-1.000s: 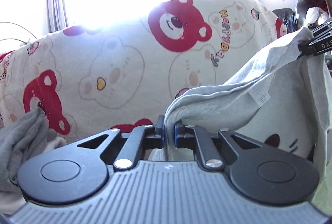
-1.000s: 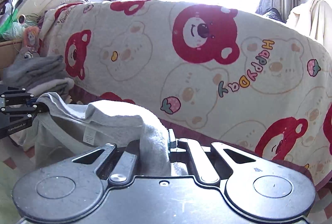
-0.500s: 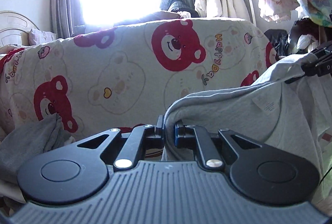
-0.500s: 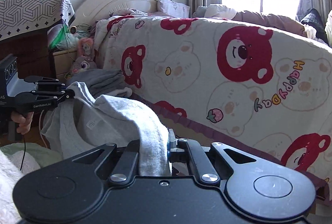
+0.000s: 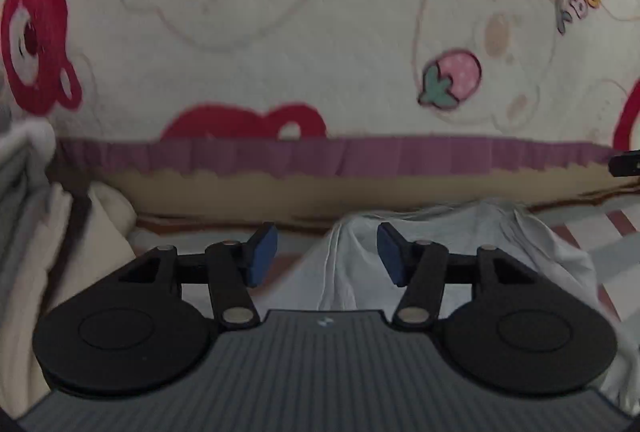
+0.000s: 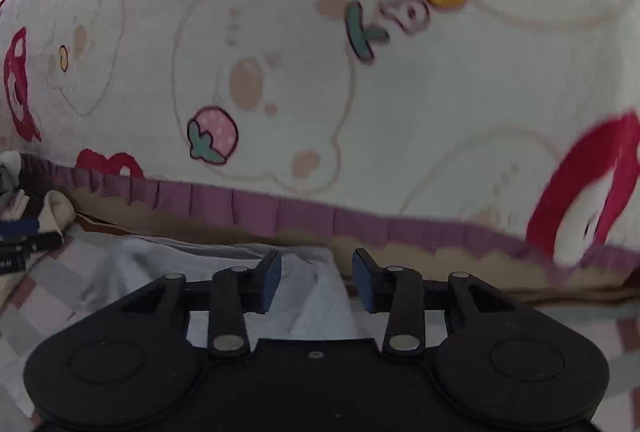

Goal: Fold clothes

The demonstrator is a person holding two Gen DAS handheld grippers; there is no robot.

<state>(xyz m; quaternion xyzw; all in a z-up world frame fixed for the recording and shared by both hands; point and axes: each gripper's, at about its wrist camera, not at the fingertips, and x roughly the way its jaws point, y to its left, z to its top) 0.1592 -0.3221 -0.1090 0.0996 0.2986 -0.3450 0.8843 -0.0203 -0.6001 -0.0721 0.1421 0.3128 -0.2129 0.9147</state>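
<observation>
While both your tongs, left (image 5: 327, 256) and right (image 6: 317, 279), stand spread, the shirt (image 5: 460, 232) lies slack beneath them, a ridge rising between each pair.

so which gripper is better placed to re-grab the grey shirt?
Left, probably. The left gripper is open with a raised fold of the grey shirt between its pads; the right gripper is open over flatter cloth.
</observation>
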